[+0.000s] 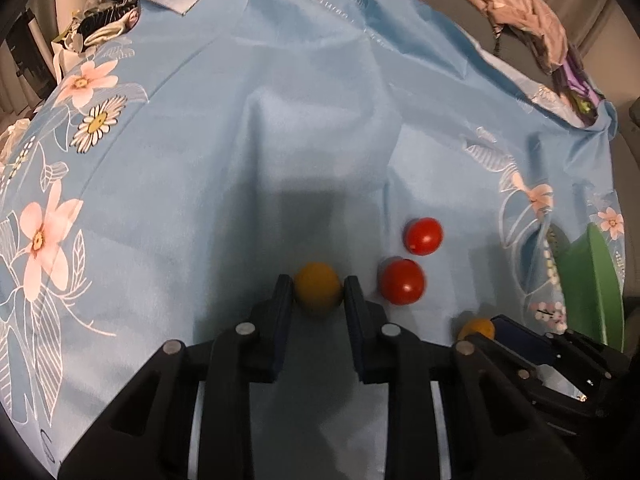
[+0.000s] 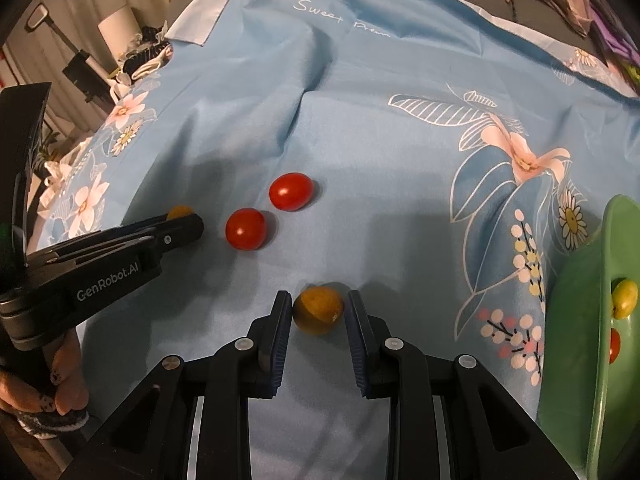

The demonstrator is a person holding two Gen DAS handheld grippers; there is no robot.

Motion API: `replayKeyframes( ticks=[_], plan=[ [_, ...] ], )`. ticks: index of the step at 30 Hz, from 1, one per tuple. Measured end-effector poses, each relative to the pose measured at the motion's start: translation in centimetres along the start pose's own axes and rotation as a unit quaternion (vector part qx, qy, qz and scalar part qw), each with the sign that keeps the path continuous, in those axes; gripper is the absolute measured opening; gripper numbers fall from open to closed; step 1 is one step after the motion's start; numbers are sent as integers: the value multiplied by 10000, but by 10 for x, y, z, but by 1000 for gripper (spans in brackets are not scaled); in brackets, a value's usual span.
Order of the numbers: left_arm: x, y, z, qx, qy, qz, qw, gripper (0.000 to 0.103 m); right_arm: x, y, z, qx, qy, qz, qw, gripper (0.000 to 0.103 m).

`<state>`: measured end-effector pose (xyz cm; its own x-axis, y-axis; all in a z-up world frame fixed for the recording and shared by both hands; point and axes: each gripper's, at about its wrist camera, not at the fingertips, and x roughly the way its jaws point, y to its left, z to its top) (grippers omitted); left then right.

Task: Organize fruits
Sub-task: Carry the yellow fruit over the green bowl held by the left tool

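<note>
- One small round yellow tomato (image 1: 318, 288) is gripped snugly by the left gripper (image 1: 318, 294).
- Another yellow-orange tomato (image 2: 318, 310) is framed by the right gripper (image 2: 318, 314), a gap left on the right side, so not quite clenched.

Cloth (image 2: 360, 120) spread over the surface, carrying all loose fruit. Two tomatoes (image 2: 245, 228) (image 2: 291, 191) lie just beside each other near the middle, one slightly farther back. Left of them, one small fruit (image 1: 318, 287) sits between the fingers of the left gripper (image 1: 317, 292). Nearer than the tomatoes and to their right, another fruit (image 2: 319, 309) sits between the fingers of the right gripper (image 2: 318, 312) (contact unclear). Bowl (image 2: 576, 340) at the right edge, on the cloth, holding at least two fruits (image 2: 624, 298). Clothing (image 1: 532, 24) heaped beyond the cloth's far right corner.
</note>
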<state>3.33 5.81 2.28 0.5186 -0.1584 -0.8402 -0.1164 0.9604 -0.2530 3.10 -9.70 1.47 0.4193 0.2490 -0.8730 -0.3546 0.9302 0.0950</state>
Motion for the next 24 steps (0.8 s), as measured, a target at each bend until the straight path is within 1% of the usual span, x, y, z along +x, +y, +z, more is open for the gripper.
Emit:
replayKeyframes(
  ticks=[4, 7, 9, 12, 16, 19, 21, 23, 24],
  plan=[
    [-20, -9, -2, 91, -245, -107, 9996, 26, -17, -5, 1, 129, -206, 135, 9996, 29],
    [-38, -19, -5, 217, -458, -193, 9985, 26, -37, -16, 0, 441, -465, 434, 9970, 29],
    [-49, -27, -6, 291, -585, -266, 9975, 26, -49, -22, -1, 509, -660, 511, 9952, 29],
    [-64, -42, -9, 432, -763, -398, 9953, 26, -65, -30, 2, 595, -930, 365, 9932, 29],
    [-81, -66, -13, 656, -979, -529, 9916, 26, -91, -47, 1, 790, -1283, 455, 9875, 29],
    [-90, -89, -16, 856, -1115, -595, 9883, 26, -110, -62, -3, 911, -1548, 365, 9831, 29],
    [-93, -99, -20, 952, -1195, -607, 9864, 26, -121, -73, -5, 1039, -1688, 321, 9796, 29],
    [-94, -114, -22, 1013, -1235, -705, 9846, 26, -132, -86, -8, 1190, -1834, 255, 9755, 29],
    [-93, -124, -23, 1036, -1217, -820, 9837, 26, -136, -91, -9, 1245, -1890, 221, 9738, 29]
  ],
)
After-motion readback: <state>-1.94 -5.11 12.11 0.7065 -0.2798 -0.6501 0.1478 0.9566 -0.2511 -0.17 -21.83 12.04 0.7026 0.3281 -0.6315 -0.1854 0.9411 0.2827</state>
